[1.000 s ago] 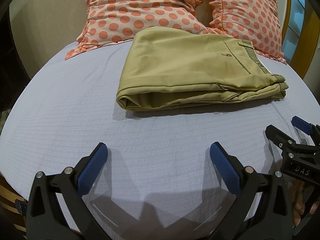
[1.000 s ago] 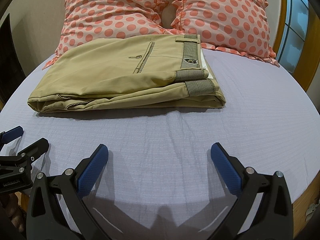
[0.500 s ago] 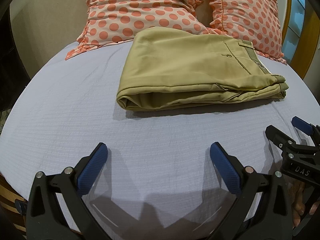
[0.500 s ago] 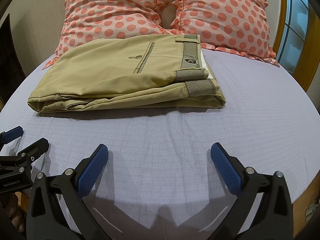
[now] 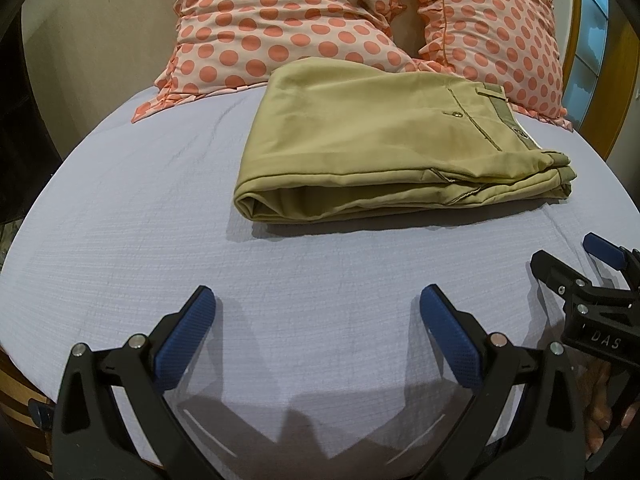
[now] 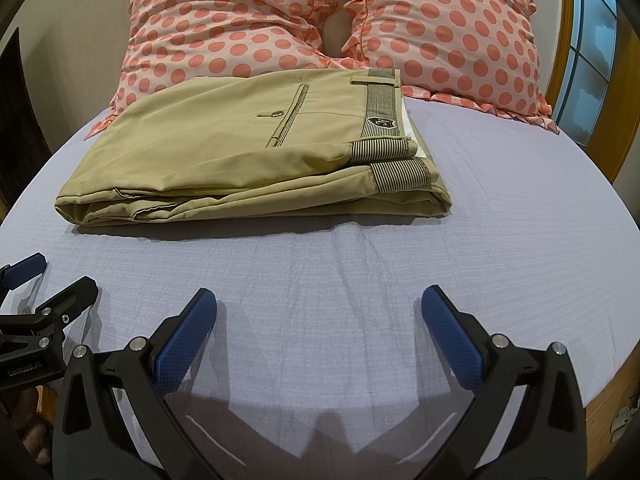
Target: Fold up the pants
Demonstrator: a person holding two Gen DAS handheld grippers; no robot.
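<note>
Pants folded on lilac bedsheet, 2 polka-dot pillows behind; both grippers' fingers spread wide, empty.

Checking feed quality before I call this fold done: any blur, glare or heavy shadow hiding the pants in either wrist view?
Left wrist view: pants sharp, evenly lit, only a narrow shadow along the near edge; fisheye bows the bed, corners vignette black. Right wrist view: equally sharp, waistband stripes legible, no glare; the right gripper shades only the near sheet.

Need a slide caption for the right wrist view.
Open right claw over the bedsheet, folded khaki pants lying ahead.
</note>
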